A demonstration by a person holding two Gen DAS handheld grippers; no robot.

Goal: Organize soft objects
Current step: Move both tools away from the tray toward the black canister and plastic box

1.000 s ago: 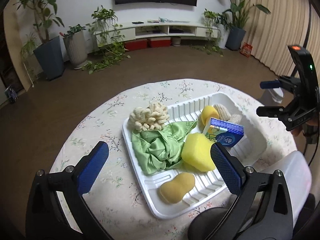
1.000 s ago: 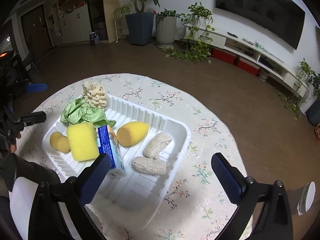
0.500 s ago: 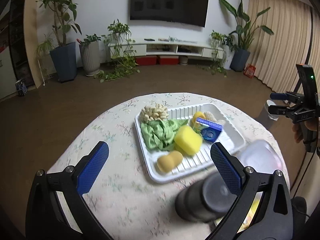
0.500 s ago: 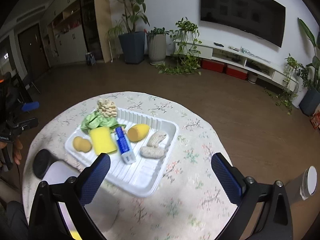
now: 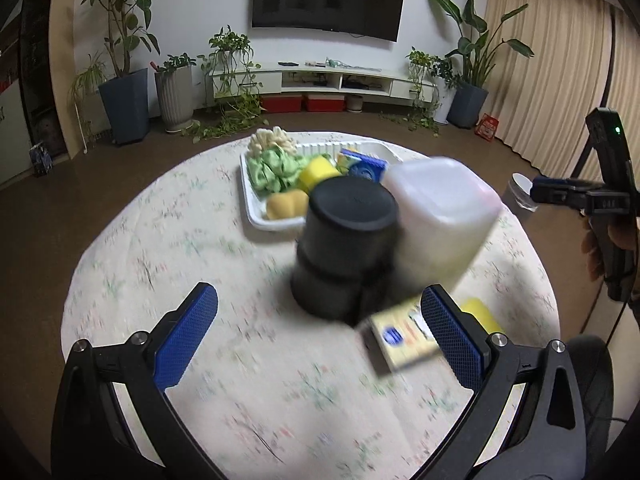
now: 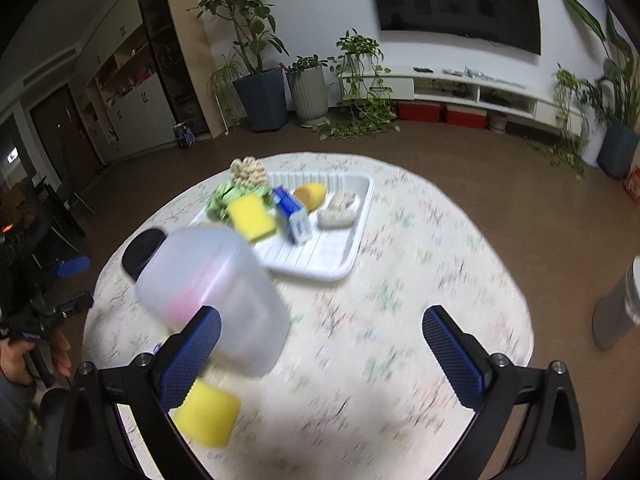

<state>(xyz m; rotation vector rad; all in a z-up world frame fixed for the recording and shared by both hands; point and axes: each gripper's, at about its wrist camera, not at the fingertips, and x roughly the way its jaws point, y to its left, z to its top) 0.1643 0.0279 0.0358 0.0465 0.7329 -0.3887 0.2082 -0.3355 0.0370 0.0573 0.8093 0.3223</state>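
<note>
A white ridged tray (image 5: 256,216) (image 6: 332,268) sits far back on the round table. It holds a green cloth (image 5: 272,168) (image 6: 218,200), a cream knotted piece (image 5: 272,138) (image 6: 248,172), yellow sponges (image 5: 316,172) (image 6: 252,218), a peanut-shaped sponge (image 5: 286,204), a blue and white box (image 5: 366,168) (image 6: 294,216), a yellow oval sponge (image 6: 310,194) and two beige knitted pads (image 6: 336,218). My left gripper (image 5: 320,332) hangs open and empty over the near tabletop. My right gripper (image 6: 320,348) is open and empty too, also seen from the left wrist (image 5: 560,194).
A black cylinder (image 5: 346,252) (image 6: 144,252) and a translucent white jug (image 5: 440,224) (image 6: 216,292) stand close in front of me. A yellow box (image 5: 400,340) and a yellow sponge (image 5: 480,312) (image 6: 208,414) lie near the table's front edge. A grey bin (image 6: 618,312) stands on the floor.
Both grippers have pulled back and up from the tray. The tray now looks small and far, and the black cylinder, jug and yellow items have come into view.
</note>
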